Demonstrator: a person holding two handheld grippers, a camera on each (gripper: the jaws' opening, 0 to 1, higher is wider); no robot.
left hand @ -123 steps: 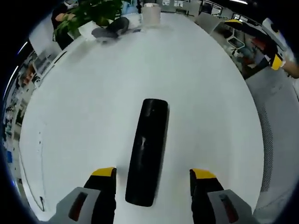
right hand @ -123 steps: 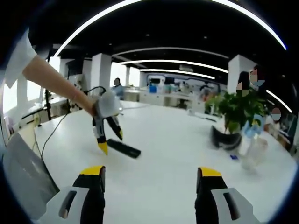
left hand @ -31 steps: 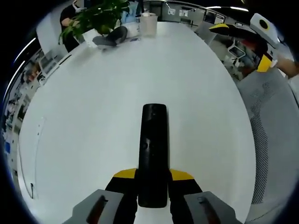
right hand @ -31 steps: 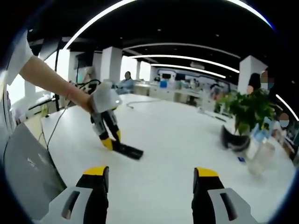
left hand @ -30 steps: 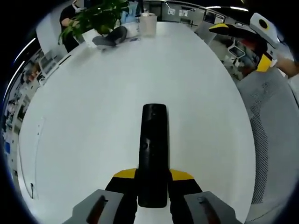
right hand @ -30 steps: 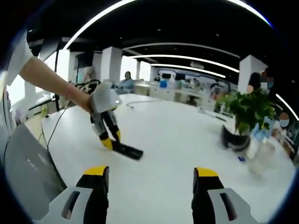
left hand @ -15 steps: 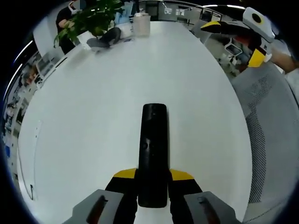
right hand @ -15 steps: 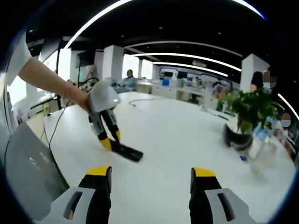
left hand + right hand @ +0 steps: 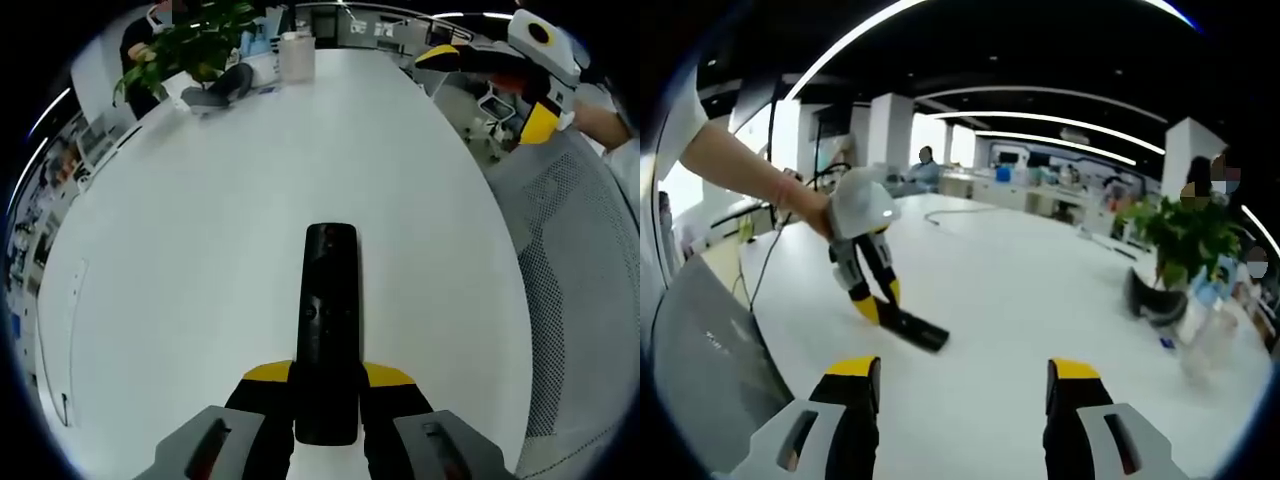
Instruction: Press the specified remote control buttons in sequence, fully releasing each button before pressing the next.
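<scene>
Left hand-held gripper (image 9: 327, 378): jaws clamped on the near end of the black remote control (image 9: 328, 320), yellow tips pressed against both its sides. Remote lies flat on the white bench (image 9: 200, 250), long axis pointing away from the gripper. Right gripper view shows the same grip from the side (image 9: 878, 300), remote (image 9: 912, 328) on the bench. Right hand-held gripper (image 9: 962, 372): jaws wide apart, nothing between them, held above the bench, well apart from the remote. Potted plant (image 9: 1185, 240) near the far bench edge.
</scene>
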